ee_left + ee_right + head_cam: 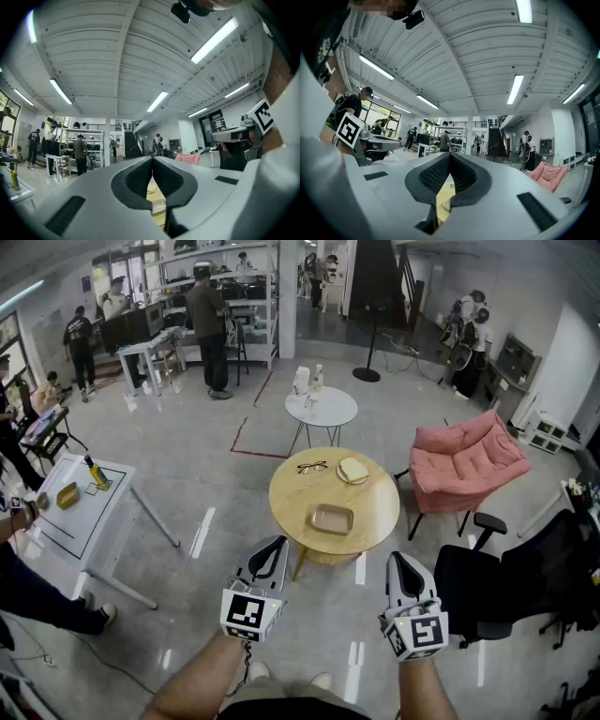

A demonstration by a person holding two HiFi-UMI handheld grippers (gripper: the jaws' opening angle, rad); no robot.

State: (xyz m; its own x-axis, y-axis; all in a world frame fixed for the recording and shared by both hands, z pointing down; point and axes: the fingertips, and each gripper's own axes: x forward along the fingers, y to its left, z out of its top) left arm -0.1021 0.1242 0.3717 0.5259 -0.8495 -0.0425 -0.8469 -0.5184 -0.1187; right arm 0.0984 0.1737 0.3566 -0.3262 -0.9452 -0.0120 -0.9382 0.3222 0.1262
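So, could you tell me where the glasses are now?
In the head view, the glasses lie at the far edge of the round wooden table, left of the bread and beyond the tray.

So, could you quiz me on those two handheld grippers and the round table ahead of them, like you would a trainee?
1. True or false: the left gripper and the right gripper both have their jaws together, with nothing between them.
2. Which thing lies nearest the middle of the round wooden table? A. the glasses B. the shallow tray C. a mug
3. Fill in: the armchair to the table's right in the head view is ___ in colour.
Key: 1 true; 2 B; 3 pink.
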